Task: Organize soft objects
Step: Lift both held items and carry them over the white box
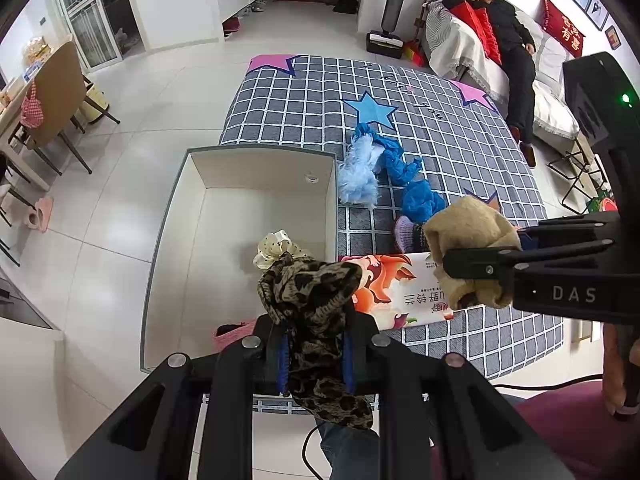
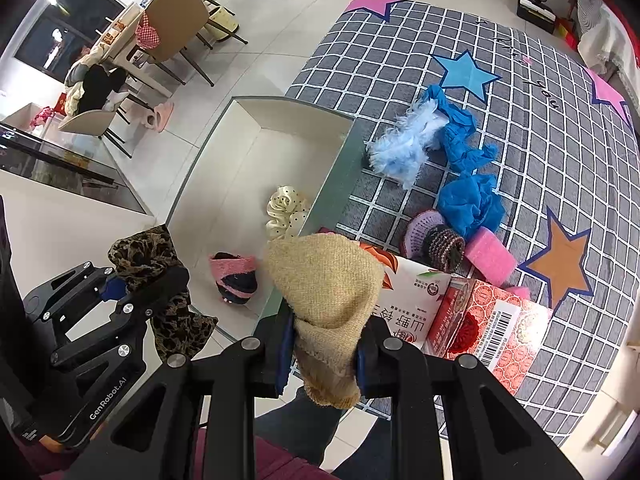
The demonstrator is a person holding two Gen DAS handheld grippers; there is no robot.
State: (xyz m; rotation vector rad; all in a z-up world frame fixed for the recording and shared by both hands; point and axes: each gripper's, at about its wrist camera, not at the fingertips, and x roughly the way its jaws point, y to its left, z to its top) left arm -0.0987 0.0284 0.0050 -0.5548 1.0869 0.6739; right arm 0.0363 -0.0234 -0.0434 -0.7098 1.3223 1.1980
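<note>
My left gripper (image 1: 316,364) is shut on a leopard-print cloth (image 1: 316,304), held above the near end of the white open box (image 1: 264,168). My right gripper (image 2: 322,354) is shut on a tan knitted cloth (image 2: 324,280), beside the box's right wall (image 2: 336,176). In the other views, the right gripper (image 1: 448,268) clamps the tan cloth (image 1: 468,224) and the left gripper (image 2: 148,280) pinches the leopard cloth (image 2: 144,252). Inside the box lie a cream dotted scrunchie (image 2: 284,208) and a pink-and-dark knitted piece (image 2: 236,276).
On the checked grey mat (image 2: 520,128) lie a pale blue fluffy piece (image 2: 404,144), blue crumpled cloths (image 2: 468,196), a purple knitted item (image 2: 424,228), a pink sponge (image 2: 488,256), a tissue pack (image 2: 412,300) and a red packet (image 2: 492,324). A person (image 1: 508,36) lies on a sofa. Chairs (image 2: 176,32) stand at left.
</note>
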